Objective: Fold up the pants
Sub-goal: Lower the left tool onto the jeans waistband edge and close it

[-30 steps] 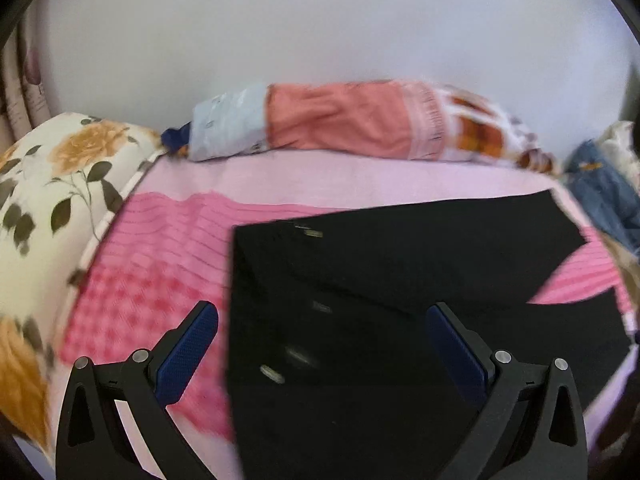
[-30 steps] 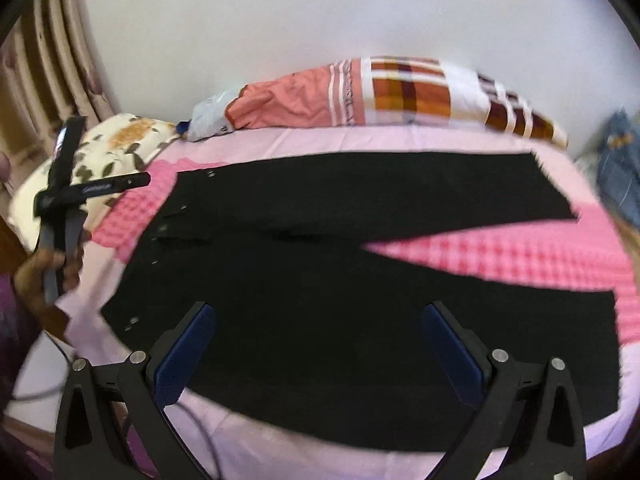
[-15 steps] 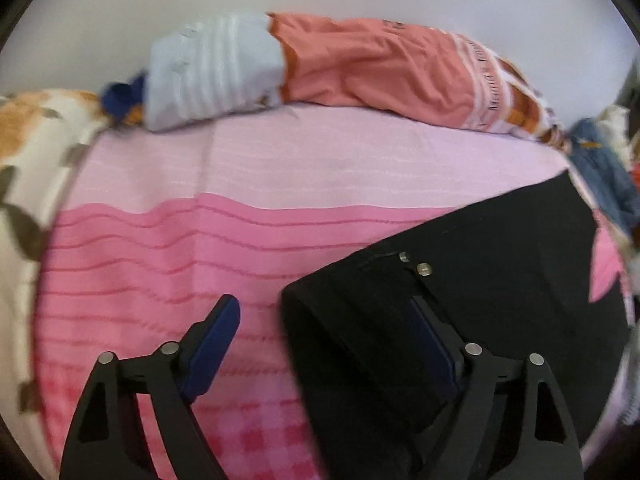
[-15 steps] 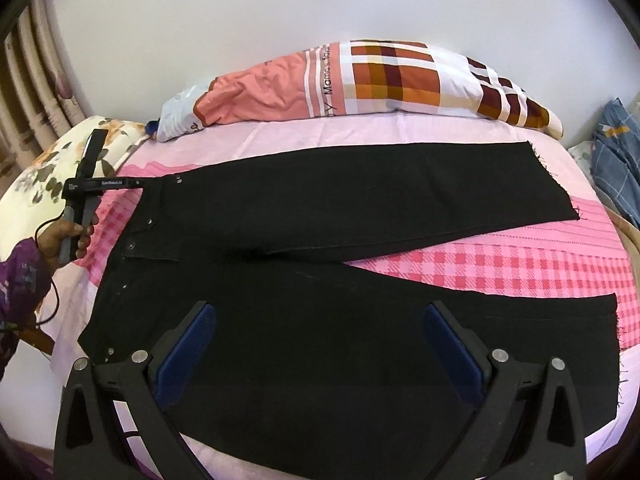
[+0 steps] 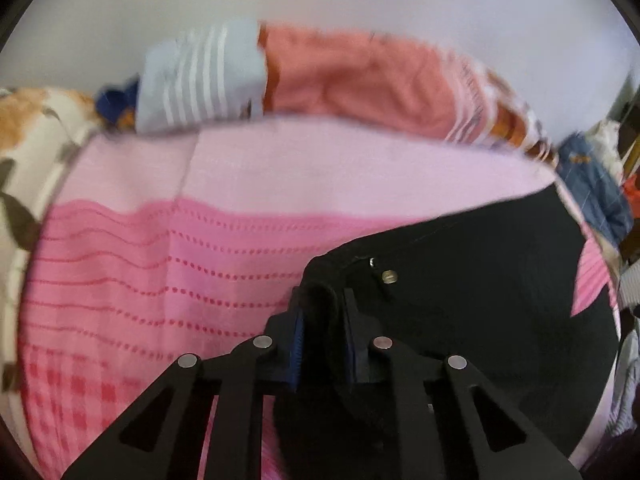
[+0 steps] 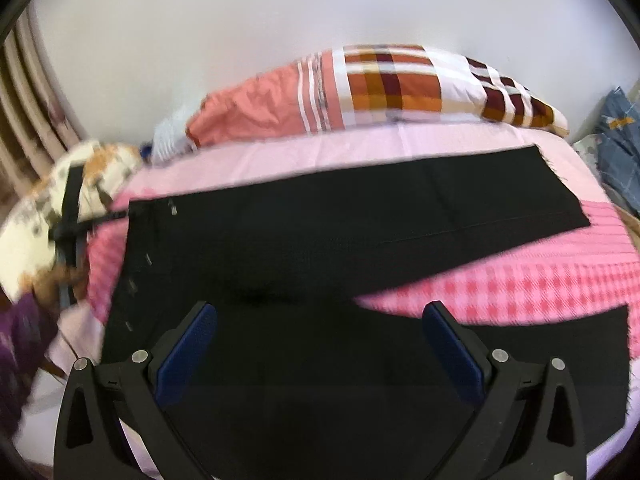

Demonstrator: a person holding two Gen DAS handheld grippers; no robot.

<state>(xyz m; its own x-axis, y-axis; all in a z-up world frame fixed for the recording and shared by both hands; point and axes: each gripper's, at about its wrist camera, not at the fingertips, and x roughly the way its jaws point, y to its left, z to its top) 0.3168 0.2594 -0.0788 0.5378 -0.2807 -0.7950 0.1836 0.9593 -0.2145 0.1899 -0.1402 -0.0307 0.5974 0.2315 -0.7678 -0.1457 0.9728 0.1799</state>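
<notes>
While L gripper (image 5: 323, 300) pinches pants (image 5: 480, 280) waistband corner, R gripper (image 6: 320, 344) spread above.

No readable text in either view.

The pillow (image 6: 384, 88) at the far side of the bed carries a thin line of print along the stripes between its coral part and its checked part, but motion blur leaves it as grey smudges in both views and no letter can be made out. The crossbar of the left gripper (image 6: 72, 224), seen at the far left from the right wrist camera, is too blurred to show any lettering. The pants (image 5: 500, 280) bear small metal rivets near the waistband, with nothing legible on them. No numbers, brands or signs show anywhere else.
</notes>
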